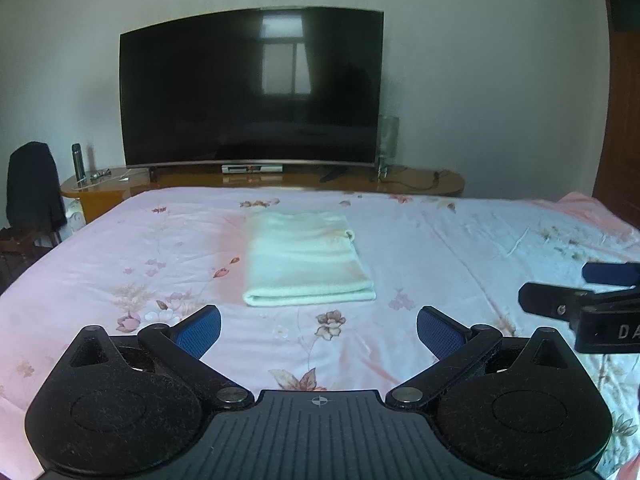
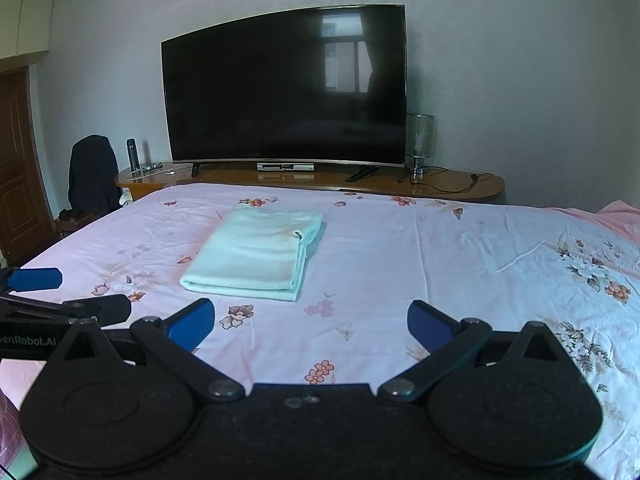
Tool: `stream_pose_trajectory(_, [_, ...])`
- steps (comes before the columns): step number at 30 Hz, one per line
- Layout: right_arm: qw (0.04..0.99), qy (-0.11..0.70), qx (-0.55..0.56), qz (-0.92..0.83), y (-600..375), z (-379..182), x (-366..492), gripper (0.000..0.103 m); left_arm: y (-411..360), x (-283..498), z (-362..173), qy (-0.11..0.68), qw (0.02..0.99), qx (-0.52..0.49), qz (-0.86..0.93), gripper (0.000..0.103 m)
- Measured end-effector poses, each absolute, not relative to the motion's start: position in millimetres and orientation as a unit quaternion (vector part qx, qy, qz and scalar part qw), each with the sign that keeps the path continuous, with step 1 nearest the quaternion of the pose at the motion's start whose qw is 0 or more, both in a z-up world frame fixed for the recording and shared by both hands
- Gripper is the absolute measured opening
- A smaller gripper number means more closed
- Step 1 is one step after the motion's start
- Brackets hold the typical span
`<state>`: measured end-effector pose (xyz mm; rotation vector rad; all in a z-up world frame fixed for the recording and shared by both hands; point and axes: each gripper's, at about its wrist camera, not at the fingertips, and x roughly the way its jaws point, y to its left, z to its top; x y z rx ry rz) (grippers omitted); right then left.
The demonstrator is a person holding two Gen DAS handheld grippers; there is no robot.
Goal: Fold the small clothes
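Note:
A pale mint cloth (image 1: 306, 260) lies folded into a neat rectangle on the pink floral bed sheet (image 1: 120, 264). It also shows in the right wrist view (image 2: 256, 256), left of centre. My left gripper (image 1: 319, 330) is open and empty, held just short of the cloth's near edge. My right gripper (image 2: 311, 326) is open and empty, to the right of the cloth and short of it. The right gripper's fingers (image 1: 560, 304) show at the right edge of the left wrist view. The left gripper's fingers (image 2: 60, 292) show at the left edge of the right wrist view.
A large dark TV (image 1: 252, 88) stands on a wooden stand (image 1: 420, 182) past the bed's far edge. A dark flask (image 1: 77, 160) and a glass lamp (image 2: 419, 140) stand on it. A chair with a dark jacket (image 1: 34, 188) stands at the far left. A wooden door (image 2: 16, 160) is on the left.

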<state>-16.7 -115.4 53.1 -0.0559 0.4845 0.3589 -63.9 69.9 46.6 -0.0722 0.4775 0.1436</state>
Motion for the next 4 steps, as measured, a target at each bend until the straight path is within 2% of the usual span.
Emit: stream_pose_trajectory(4, [0.954, 0.24, -0.028, 0.178, -116.0, 53.4, -15.6, 0.102, 72.4, -63.7, 49.1, 0.231, 0.969, -0.037, 0.072, 0.103])
